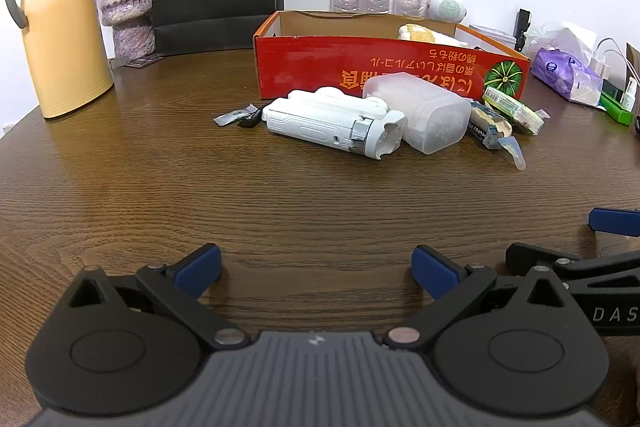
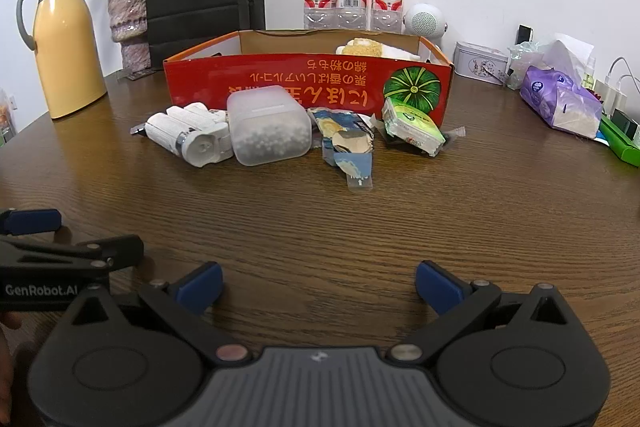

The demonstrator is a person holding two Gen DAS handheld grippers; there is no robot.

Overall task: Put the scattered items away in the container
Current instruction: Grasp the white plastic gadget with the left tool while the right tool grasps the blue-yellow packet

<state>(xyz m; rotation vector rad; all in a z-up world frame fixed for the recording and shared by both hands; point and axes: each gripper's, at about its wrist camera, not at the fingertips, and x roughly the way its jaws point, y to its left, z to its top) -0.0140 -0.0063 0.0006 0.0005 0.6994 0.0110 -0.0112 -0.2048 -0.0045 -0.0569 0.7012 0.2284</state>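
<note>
Cardboard box (image 2: 280, 83), red outside, brown inside, open-topped on grainy wooden table (image 2: 320, 219). Just before it: ribbed white plastic device (image 2: 192, 137), frosted rounded tub (image 2: 268, 127) of white beads, torn crumpled wrapper (image 2: 348, 143), green packet (image 2: 414, 127). Left gripper (image 1: 316, 273) and right gripper (image 2: 319, 285): blue-padded, spread wide, empty, well short of clutter.

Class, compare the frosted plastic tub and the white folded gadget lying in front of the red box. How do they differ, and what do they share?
The plastic tub is see-through and shows small white beads inside; the white gadget is solid white. The tub is a blocky box with rounded corners; the gadget is a bundle of tubes with a metal ring. The tub lies to the right of the gadget. Both lie on their sides on the table, outside the red box.
</note>
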